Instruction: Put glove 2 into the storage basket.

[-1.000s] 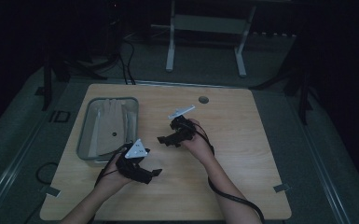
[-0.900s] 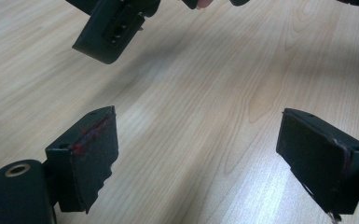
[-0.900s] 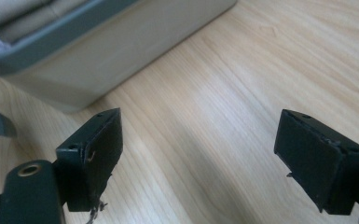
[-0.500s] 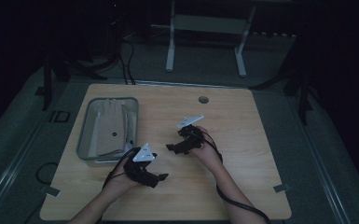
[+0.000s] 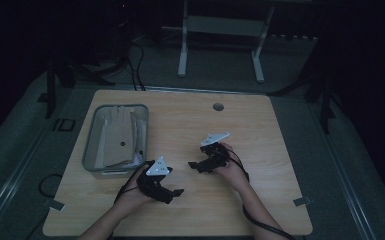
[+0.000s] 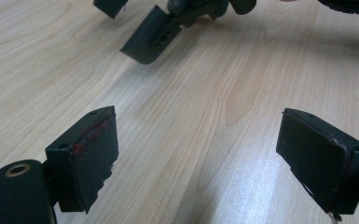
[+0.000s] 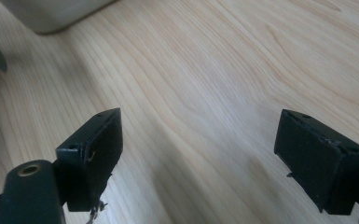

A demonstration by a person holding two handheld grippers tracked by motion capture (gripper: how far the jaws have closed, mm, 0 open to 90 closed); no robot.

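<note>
My left gripper [image 5: 172, 192] lies low over the wooden table [image 5: 260, 125] near its front, left of centre, held in a hand. Its jaws stand wide apart with bare wood between them [image 6: 198, 154]. My right gripper [image 5: 194, 165] rests to the right of it, pointing left, also open and holding nothing [image 7: 198, 156]. In the left gripper view the right gripper's jaw tips [image 6: 151, 35] show at the top. A grey metal tray [image 5: 91, 145] at the table's left holds flat tan cardboard pieces [image 5: 117, 137].
A small round hole [image 5: 218, 107] sits in the table near its far edge. A white metal stand [image 5: 220, 30] and cables lie on the dark floor behind the table. The tray's corner [image 7: 51, 16] shows in the right gripper view.
Both grippers have drawn back toward the table's front, away from the tray. The right gripper moved right and nearer; the left moved right along the front.
</note>
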